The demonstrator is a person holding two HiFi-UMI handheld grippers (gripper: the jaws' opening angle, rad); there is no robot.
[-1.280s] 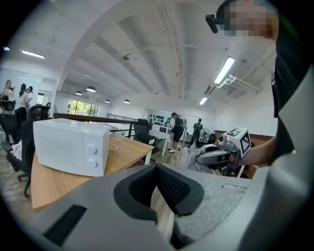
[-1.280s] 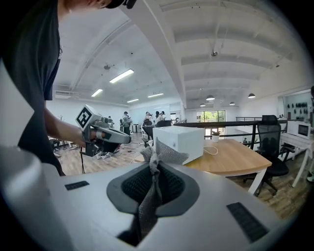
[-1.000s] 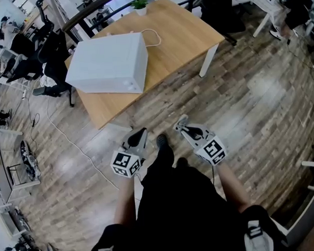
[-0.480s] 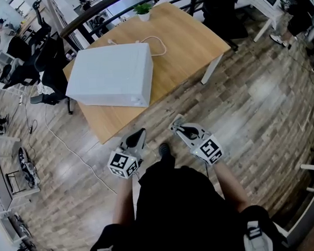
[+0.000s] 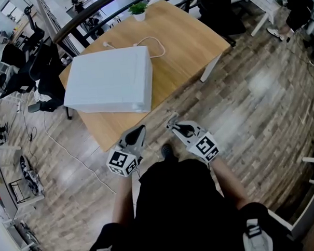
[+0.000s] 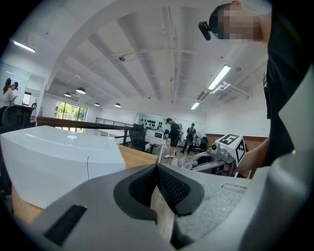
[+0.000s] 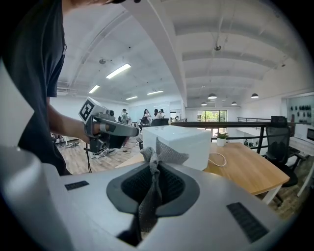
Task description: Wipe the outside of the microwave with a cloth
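Wood table (image 5: 187, 45): white microwave (image 5: 108, 80) on its left end, front along near edge, white cable (image 5: 152, 45) looped behind it, small potted plant (image 5: 138, 7) at far corner. Both grippers off table, over plank floor (image 5: 260, 102), just short of near edge. Left gripper (image 6: 157, 169): jaws pressed together, nothing between. Right gripper (image 7: 153, 172): jaws pinching grey mesh cloth (image 7: 166, 154), cloth tuft poking up past tips, well apart from microwave.

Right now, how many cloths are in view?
1. A grey cloth is pinched in the right hand-held gripper, held short of the white microwave on the wooden table. The left hand-held gripper is shut, empty. Others may be hidden.
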